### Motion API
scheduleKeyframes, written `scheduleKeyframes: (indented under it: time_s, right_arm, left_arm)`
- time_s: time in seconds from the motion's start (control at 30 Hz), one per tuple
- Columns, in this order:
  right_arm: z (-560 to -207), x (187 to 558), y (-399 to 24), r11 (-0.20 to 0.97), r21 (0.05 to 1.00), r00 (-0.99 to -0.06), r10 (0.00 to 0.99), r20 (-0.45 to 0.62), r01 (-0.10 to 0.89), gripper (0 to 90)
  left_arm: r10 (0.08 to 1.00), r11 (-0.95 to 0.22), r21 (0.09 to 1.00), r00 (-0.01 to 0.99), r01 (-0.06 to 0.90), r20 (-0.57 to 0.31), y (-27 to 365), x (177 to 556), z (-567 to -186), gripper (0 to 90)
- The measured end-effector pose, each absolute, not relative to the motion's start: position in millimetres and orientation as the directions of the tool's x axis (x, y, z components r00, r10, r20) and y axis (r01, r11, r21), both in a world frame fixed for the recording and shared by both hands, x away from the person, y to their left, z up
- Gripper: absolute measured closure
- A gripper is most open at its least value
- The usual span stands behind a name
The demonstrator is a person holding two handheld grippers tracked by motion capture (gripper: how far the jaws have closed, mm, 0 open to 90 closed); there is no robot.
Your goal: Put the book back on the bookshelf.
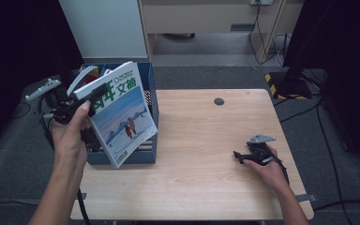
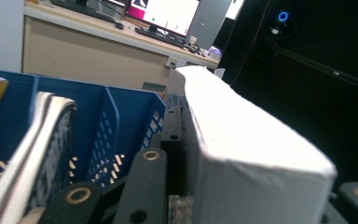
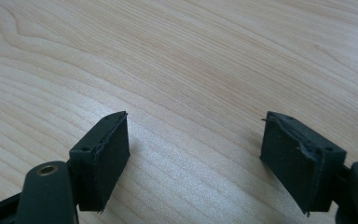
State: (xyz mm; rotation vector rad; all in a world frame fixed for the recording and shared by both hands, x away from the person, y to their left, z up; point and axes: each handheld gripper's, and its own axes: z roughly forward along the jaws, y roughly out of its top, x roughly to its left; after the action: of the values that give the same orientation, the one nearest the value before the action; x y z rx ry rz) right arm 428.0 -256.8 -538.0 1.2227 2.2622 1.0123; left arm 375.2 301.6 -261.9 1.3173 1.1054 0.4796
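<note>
The left claw [image 1: 91,101] is clamped on a book [image 1: 124,115] with a white-and-blue cover bearing green lettering and a snowy picture; its jaws grip the book's upper left corner. The book hangs tilted over the front right part of a blue crate [image 1: 153,101], its lower edge overlapping the crate's front wall. In the left gripper view the book's thick white page block [image 2: 242,140] runs away from the camera between the black jaws, with the crate's slotted blue walls [image 2: 116,126] just to its left and another book [image 2: 37,154] standing inside the crate. The crate sits on the left end of the pale wooden worktop [image 1: 201,140]. The right claw [image 1: 239,157] rests low on the worktop well to the right of the crate, held in the person's right hand [image 1: 269,168]. In the right gripper view its jaws stand wide apart with only bare wood grain [image 3: 191,70] between them.
</note>
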Motion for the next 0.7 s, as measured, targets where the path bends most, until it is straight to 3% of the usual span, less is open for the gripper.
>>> scheduleKeyframes:
  time_s: [0.33,0.7]
  right_arm:
    - [-538,428,-257,0.364,0.742,-0.552,0.834,0.010,0.563,23.5]
    - [-538,428,-257,0.364,0.742,-0.552,0.834,0.010,0.563,23.5]
  left_arm:
    - [0.824,0.269,0.915,0.421,0.300,-0.380,303,391,-267,73.2]
    - [0.865,0.222,0.936,0.388,0.274,-0.318,299,405,-263,73.2]
